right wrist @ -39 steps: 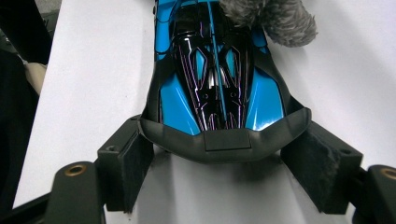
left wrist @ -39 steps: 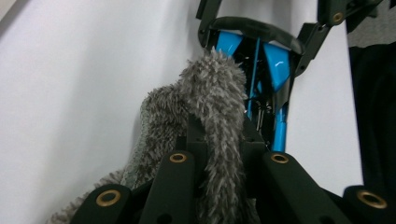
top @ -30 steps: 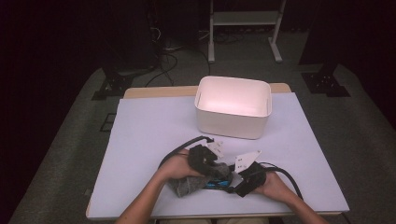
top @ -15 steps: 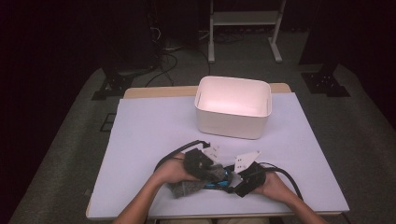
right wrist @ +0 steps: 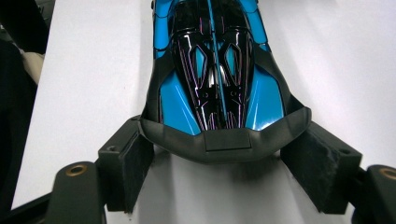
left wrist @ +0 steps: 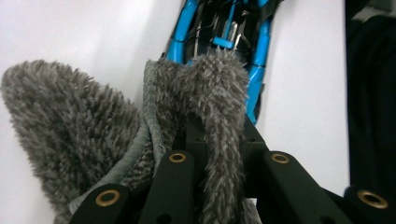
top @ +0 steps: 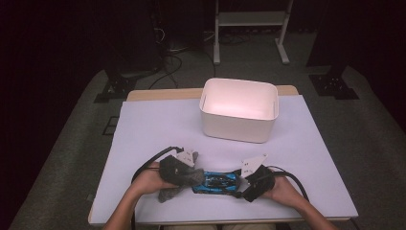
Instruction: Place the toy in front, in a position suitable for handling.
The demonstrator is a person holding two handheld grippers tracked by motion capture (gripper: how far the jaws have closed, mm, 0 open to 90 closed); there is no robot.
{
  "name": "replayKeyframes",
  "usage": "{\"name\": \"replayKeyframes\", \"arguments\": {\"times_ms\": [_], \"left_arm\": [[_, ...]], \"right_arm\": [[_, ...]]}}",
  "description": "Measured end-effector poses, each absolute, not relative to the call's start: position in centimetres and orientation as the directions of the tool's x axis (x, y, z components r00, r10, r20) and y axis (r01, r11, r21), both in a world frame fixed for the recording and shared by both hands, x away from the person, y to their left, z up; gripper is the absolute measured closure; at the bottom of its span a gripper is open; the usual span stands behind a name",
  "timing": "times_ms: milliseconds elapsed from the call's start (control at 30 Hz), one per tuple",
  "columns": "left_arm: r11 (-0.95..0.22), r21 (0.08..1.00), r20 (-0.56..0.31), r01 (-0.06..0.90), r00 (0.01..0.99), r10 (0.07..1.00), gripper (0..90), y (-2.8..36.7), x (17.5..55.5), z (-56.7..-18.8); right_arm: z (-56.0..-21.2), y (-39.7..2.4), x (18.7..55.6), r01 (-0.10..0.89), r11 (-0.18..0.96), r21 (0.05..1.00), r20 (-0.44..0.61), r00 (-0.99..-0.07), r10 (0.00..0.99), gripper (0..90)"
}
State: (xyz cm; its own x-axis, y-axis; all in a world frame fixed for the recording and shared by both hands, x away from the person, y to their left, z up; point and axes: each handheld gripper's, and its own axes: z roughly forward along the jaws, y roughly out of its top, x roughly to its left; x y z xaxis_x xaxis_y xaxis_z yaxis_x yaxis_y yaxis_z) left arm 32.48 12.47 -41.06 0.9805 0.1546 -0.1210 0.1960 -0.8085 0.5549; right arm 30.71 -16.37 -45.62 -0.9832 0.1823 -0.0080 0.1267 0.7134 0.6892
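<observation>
Left gripper (top: 187, 173), clamping a fluffy grey microfibre cloth (left wrist: 70, 135), is sliding toward three o'clock onto the glossy blue-and-black toy car (top: 216, 182) at the table's six o'clock, wiping it; right gripper (right wrist: 224, 161) is gripping the car's end, steadying it.

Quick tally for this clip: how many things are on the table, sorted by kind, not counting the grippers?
Toy car, blue and black: 1
Grey fluffy cloth: 1
White bin: 1
Total: 3
</observation>
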Motion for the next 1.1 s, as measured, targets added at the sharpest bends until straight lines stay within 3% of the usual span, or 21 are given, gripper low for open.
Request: {"name": "replayKeyframes", "arguments": {"times_ms": [467,867,1100], "left_arm": [[-0.804,0.570,-0.151,0.167,0.984,0.097,80.3,9.0,32.9,-41.6],[-0.816,0.558,-0.134,0.152,0.987,0.092,80.3,8.3,32.7,-41.5],[-0.810,0.567,-0.138,0.153,0.986,0.090,80.2,8.4,32.8,-41.5]], "right_arm": [[-45.3,-18.1,31.2,0.151,0.735,0.661,0.013,-0.982,0.190,25.1],[-43.5,-18.5,32.4,0.280,0.668,0.690,0.156,-0.958,0.240,20.0],[-43.9,-17.3,34.9,0.342,0.711,0.614,0.265,-0.938,0.223,24.3]]}}
